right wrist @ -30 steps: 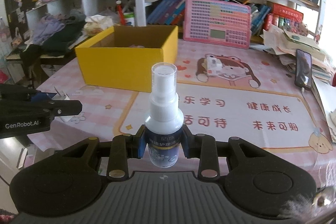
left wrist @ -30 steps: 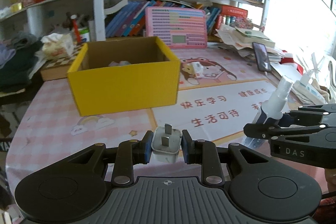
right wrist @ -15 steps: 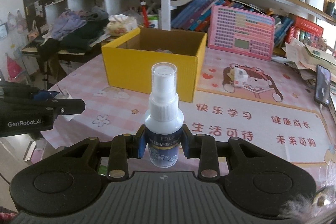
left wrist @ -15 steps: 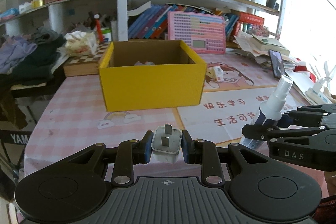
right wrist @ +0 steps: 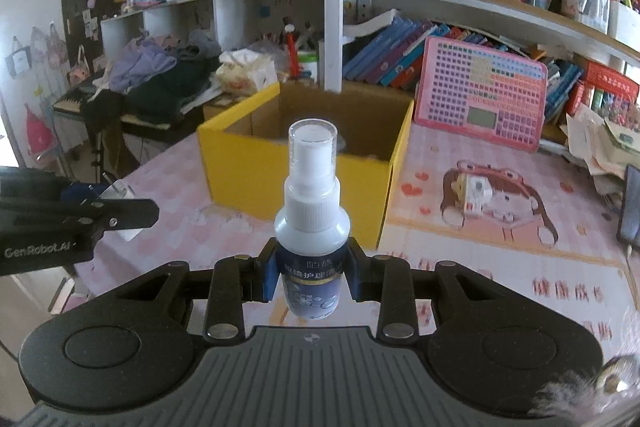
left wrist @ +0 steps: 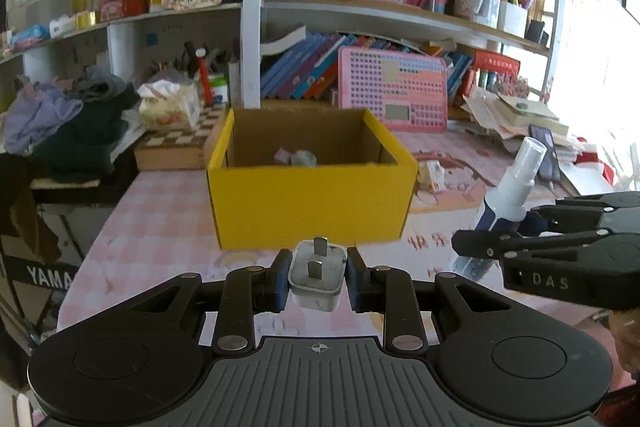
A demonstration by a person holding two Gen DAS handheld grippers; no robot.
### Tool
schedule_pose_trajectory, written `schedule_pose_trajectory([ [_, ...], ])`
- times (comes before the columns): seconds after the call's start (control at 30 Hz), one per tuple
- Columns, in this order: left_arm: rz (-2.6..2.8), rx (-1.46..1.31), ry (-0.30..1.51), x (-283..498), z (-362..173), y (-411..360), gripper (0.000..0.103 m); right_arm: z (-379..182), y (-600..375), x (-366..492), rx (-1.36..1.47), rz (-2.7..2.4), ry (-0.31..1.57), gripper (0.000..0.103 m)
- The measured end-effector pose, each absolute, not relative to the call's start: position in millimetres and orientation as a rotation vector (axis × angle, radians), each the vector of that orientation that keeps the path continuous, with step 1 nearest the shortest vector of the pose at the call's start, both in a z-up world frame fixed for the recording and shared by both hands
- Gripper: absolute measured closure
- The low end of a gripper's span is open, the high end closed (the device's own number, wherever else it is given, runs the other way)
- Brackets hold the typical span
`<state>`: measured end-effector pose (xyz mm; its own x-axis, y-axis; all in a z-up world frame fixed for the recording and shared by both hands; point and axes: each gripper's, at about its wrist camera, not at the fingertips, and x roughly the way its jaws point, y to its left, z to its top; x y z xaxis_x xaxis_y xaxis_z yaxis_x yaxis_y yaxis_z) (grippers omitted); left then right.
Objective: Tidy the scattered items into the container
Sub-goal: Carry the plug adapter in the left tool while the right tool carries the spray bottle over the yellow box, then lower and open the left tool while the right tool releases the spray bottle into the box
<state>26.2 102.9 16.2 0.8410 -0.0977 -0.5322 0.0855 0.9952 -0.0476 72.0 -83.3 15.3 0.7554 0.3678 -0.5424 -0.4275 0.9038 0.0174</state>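
Holding one item each, both hand-held grippers are in front of the yellow box [left wrist: 308,205], which stands on the bench [left wrist: 160,227] with its open top facing up. The left hand-held gripper [left wrist: 317,281] is clenched on a small white plug adapter [left wrist: 317,285], its two metal prongs pointing up, and the pads press on both sides of it. The right hand-held gripper [right wrist: 311,277] is grasping a white spray bottle [right wrist: 311,223] by its dark label, with the clear cap upright. Both items are above the bench and short of the box; neither is over its opening yet.

Inside the box, a few small things [left wrist: 296,158] already lie at the bottom, though they are too blurred to name. So a part of the tidying seems done. What is left, as far as one can judge: the adapter and the bottle must be carried over the front wall of the box and let go inside. One more small white item [right wrist: 476,193] lies on the pink printed mat [right wrist: 500,259], to the right of the box, and it probably belongs to the scattered things too. The phone [left wrist: 546,151] and the papers at the far right edge may not be part of the task; this cannot be told.
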Motion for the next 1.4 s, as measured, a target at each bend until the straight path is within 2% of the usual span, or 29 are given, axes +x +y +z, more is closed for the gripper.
schedule_pose_trajectory([
  [0.4, -0.068, 0.038, 0.512, 130.0, 36.2, 90.5, 0.077, 52.3, -84.3, 202.4, -0.101, 0.5, 0.463, 0.072],
  [0.53, -0.058, 0.058, 0.558, 179.5, 31.8, 83.3, 0.077, 61.7, -73.9, 261.6, -0.121, 0.523, 0.461, 0.072],
  [0.83, -0.07, 0.094, 0.788, 275.3, -3.2, 75.1, 0.077, 19.9, -30.8, 391.0, -0.279, 0.569, 0.726, 0.072],
  [1.07, -0.082, 0.122, 0.927, 315.2, -28.0, 66.1, 0.077, -17.5, -7.8, 426.7, -0.419, 0.594, 0.852, 0.072],
  [1.2, -0.091, 0.154, 0.974, 325.7, -36.7, 59.9, 0.077, -29.1, 8.0, 430.1, -0.546, 0.617, 0.86, 0.072],
  [1.4, -0.083, 0.169, 0.999, 329.8, -40.9, 58.7, 0.077, -35.6, 12.9, 435.0, -0.567, 0.629, 0.867, 0.072],
])
